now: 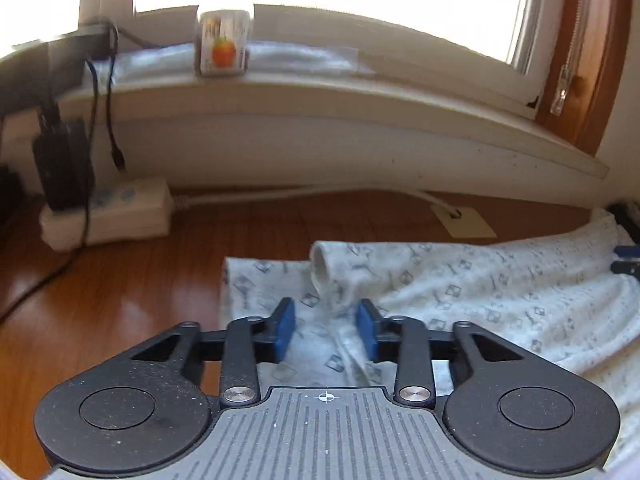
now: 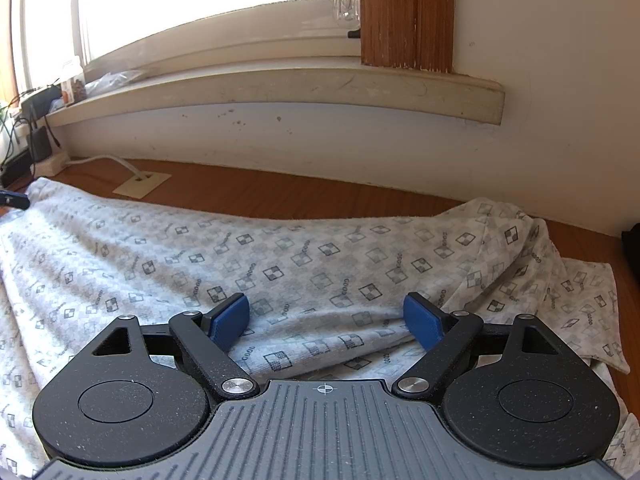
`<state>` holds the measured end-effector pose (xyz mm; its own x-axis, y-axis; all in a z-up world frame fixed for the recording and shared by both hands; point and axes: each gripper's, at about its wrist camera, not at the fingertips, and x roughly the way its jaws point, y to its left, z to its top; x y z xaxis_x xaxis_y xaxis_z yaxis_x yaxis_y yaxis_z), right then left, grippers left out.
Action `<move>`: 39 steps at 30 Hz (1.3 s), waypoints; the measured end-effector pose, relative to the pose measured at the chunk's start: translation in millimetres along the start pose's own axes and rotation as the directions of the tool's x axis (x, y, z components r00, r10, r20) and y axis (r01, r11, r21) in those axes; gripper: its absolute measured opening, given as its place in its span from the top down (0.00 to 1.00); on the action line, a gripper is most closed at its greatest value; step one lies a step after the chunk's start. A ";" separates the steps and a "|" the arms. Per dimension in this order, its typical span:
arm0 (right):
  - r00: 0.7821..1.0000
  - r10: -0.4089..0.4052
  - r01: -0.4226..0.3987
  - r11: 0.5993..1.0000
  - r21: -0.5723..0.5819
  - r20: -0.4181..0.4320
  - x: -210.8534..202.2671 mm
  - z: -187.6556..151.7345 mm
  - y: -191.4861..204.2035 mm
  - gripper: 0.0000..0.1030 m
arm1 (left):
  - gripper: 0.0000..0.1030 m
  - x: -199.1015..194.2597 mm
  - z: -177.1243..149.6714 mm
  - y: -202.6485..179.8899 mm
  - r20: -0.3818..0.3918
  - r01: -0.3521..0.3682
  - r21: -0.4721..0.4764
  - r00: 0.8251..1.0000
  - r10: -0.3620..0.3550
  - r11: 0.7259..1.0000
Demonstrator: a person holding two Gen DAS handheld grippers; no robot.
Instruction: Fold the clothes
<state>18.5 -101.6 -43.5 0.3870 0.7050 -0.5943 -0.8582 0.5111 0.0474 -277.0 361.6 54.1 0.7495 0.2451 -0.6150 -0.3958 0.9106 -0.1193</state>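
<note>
Basically, wooden table (image 2: 280, 188) under a window sill (image 2: 280, 92), with the patterned garment (image 2: 280, 256) spread lengthwise across most of it. Looks like thin knit pyjama-type cloth: light, soft, limp, no stiffness, so it should drape and drag rather than hold shape. It lies partly bunched: a rumpled, doubled-over end at the right (image 2: 520, 248), a rolled cuff or hem at the left end (image 1: 320, 258), and creases in between. Can't tell if that's a fold in progress or just loose laying.

Left gripper (image 1: 326, 330): jaws narrow but apart, straddling a raised ridge of cloth, not clamped on it. Right gripper (image 2: 326, 322): jaws wide, hovering low over the mid-section, holding nothing.

Grip advice: pinch at hems or corners, where layers are doubled, not mid-panel. Fabric will likely slip if only one layer is caught.

Small stuff: power strip (image 1: 108, 216) and cables at far left, jar (image 1: 224, 40) on the sill, cable outlet plate (image 2: 142, 184) just behind the garment.
</note>
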 end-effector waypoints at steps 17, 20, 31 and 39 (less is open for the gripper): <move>0.986 0.169 -0.169 0.980 -0.101 -0.010 -52.7 -21.5 51.4 0.73 | 0.27 27.7 31.8 -141.5 0.119 0.129 0.258 0.979 -0.164 0.958; 0.984 0.179 -0.179 0.978 -0.106 -0.009 -64.2 -36.5 54.7 0.73 | 0.27 49.0 32.0 -158.2 0.095 0.160 0.265 0.977 -0.191 0.951; 0.990 0.141 -0.139 0.989 -0.057 0.032 -76.5 -20.3 29.3 0.70 | 0.24 85.5 13.9 -158.3 -0.027 0.209 0.241 0.978 -0.209 0.948; 0.996 0.060 -0.062 0.998 0.023 0.058 -80.7 -14.1 -13.0 0.63 | 0.22 88.5 10.6 -155.8 -0.050 0.207 0.249 0.978 -0.200 0.946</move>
<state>-6.4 -172.1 -7.5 0.3535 0.7619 -0.5427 -0.8723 0.4780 0.1028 -143.4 245.0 26.5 0.7861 0.0408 -0.6167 -0.0878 0.9951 -0.0461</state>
